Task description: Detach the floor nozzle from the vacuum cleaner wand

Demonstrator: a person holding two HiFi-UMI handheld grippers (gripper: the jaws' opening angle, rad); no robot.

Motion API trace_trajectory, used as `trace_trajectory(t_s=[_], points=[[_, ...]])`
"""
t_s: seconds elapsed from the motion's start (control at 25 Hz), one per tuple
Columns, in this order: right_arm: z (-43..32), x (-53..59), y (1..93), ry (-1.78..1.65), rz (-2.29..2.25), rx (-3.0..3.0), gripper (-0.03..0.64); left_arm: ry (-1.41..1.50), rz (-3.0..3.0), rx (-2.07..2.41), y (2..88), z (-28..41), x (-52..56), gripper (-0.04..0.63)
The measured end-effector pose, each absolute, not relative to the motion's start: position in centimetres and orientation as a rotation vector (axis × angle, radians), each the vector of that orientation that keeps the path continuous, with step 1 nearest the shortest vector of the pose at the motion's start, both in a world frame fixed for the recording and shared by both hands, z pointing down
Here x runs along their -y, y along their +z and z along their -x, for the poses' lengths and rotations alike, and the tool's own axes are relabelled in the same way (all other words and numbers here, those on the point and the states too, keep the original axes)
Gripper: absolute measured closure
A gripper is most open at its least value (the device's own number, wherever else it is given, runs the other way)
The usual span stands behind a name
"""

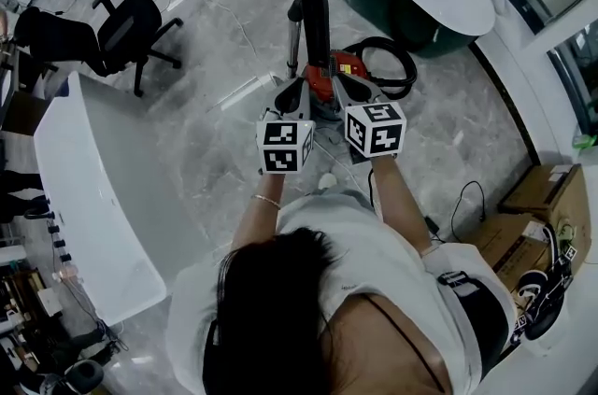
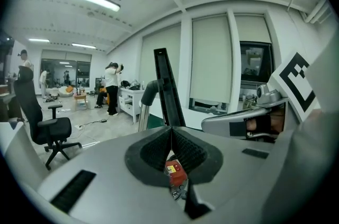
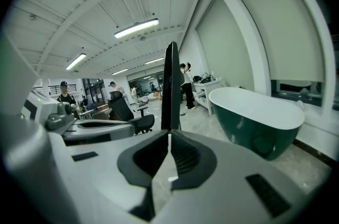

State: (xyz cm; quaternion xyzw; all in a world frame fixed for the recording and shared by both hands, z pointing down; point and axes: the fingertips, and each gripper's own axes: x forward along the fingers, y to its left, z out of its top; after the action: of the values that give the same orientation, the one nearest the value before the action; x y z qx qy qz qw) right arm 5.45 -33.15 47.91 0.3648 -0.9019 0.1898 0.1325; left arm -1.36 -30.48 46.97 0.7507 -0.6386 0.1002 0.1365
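Both forearms reach straight out from the person's chest, side by side, each gripper tipped a little downward. The left gripper has its jaws pressed together with nothing between them, and the right gripper, just beside it, is closed and empty too. Directly ahead of both tips, close but not touching, sits the red vacuum cleaner; in the left gripper view it shows just below the closed jaws. The chrome wand rises ahead and slightly left of the left gripper, next to a tall black upright bar. Whether that bar is the floor nozzle I cannot tell. A green bathtub lies off to the right of the right gripper.
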Motion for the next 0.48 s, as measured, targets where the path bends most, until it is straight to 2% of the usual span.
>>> trace_trajectory(t_s=[0.48], points=[[-6.13, 33.63, 47.82, 0.581, -1.029, 2.649, 0.600, 0.283, -2.120, 1.857, 47.86, 1.49, 30.60, 0.591]])
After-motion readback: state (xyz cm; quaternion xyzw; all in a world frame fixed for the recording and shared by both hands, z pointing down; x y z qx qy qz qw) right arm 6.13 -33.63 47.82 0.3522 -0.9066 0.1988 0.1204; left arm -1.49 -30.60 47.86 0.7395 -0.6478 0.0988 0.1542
